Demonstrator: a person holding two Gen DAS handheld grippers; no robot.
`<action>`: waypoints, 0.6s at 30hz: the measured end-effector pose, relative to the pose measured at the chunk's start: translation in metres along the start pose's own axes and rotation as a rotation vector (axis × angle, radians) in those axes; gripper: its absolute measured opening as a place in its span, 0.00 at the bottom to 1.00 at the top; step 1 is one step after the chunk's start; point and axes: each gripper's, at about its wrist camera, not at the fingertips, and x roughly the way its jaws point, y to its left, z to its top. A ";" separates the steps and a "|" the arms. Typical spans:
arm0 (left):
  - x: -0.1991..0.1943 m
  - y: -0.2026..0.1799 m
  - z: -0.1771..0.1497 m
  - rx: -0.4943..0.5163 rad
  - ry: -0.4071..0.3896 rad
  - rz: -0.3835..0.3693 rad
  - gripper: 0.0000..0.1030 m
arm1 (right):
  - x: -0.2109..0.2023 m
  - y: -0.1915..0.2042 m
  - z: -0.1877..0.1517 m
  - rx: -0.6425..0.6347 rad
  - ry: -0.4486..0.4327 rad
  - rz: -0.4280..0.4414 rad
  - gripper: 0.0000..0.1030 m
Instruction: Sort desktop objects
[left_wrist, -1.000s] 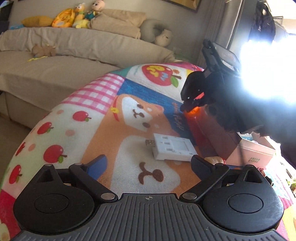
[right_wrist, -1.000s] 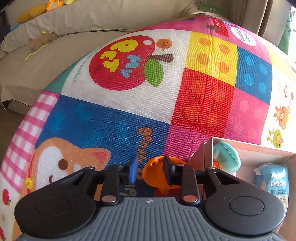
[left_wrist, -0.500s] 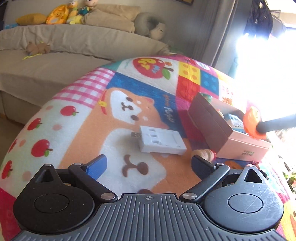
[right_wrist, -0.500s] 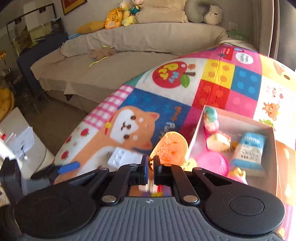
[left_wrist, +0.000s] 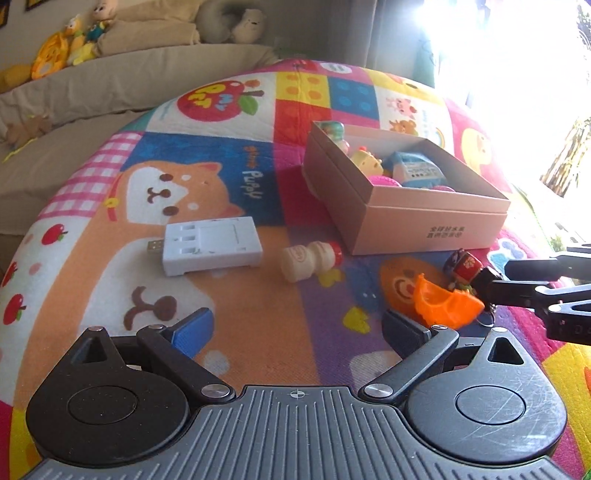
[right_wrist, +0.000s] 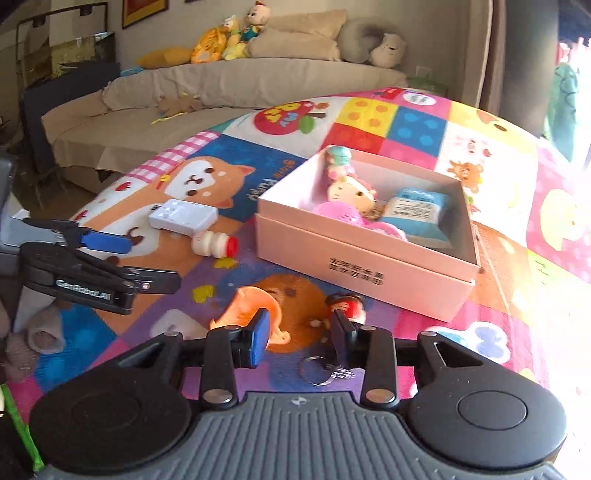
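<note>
While orange toy (right_wrist: 251, 312) lies on surface just ahead of right hand-held gripper (right_wrist: 299, 332), jaws apart, empty; left hand-held gripper (left_wrist: 295, 328) wide open, empty, hovering low.

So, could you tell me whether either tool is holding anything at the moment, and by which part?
Nothing is held. The left tool and right tool are both open; the orange toy lies on the mat by the right one.

Left tool (left_wrist: 295, 325) agape; charger (left_wrist: 210, 245) beside bottle (left_wrist: 310, 260).
</note>
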 end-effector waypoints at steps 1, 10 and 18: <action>0.000 -0.004 0.000 0.013 0.005 -0.005 0.98 | 0.004 -0.005 -0.004 0.008 0.006 -0.023 0.35; -0.006 -0.050 -0.002 0.185 -0.009 -0.169 0.98 | 0.017 -0.049 -0.027 0.091 0.039 -0.215 0.50; 0.030 -0.097 -0.004 0.376 0.002 -0.212 0.95 | -0.005 -0.057 -0.043 0.144 0.016 -0.182 0.67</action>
